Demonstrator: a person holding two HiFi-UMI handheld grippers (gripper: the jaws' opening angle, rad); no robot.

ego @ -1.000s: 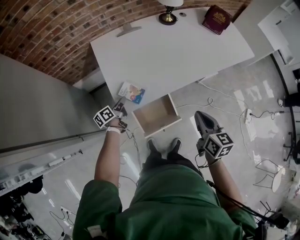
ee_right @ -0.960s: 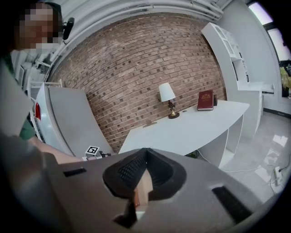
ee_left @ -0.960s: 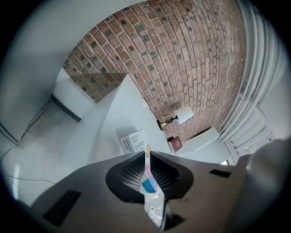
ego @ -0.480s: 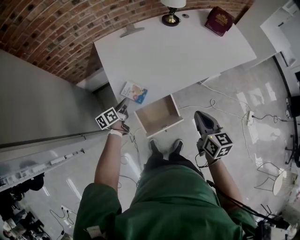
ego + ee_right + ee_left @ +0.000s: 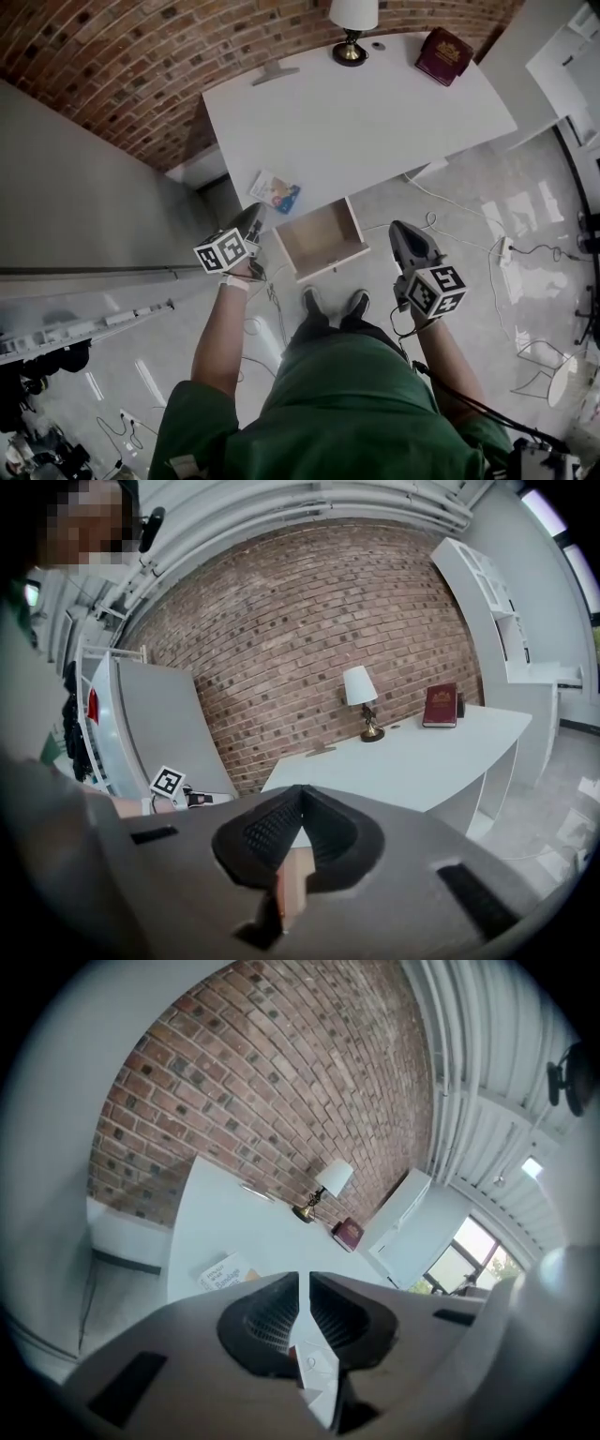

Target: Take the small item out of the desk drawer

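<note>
White bench (image 5: 375,112) stands against a brick wall (image 5: 122,66). The desk drawer (image 5: 322,236) is pulled open at the bench's front edge. Right gripper (image 5: 404,229) is held over the floor to the right of the drawer, fingers clenched on nothing. Left gripper (image 5: 253,219) is just left of the drawer, fingers closed to a thin slit, empty. Lamp (image 5: 352,21) and red book (image 5: 444,55) sit at the far edge. The small item (image 5: 275,191), a printed booklet, lies flat on the bench's near-left corner, just behind the drawer.

Booklet (image 5: 223,1272) on counter (image 5: 246,1227): cover word reads approx. "Bandage"; smaller line above illegible.
Red book (image 5: 444,54) at counter's far end: gold cover print, unreadable.
Small white item (image 5: 315,1372) pinched in left gripper (image 5: 302,1288) jaws: faint marks, illegible.
Cube (image 5: 223,250) on each gripper: square coded markers, no lettering.
</note>
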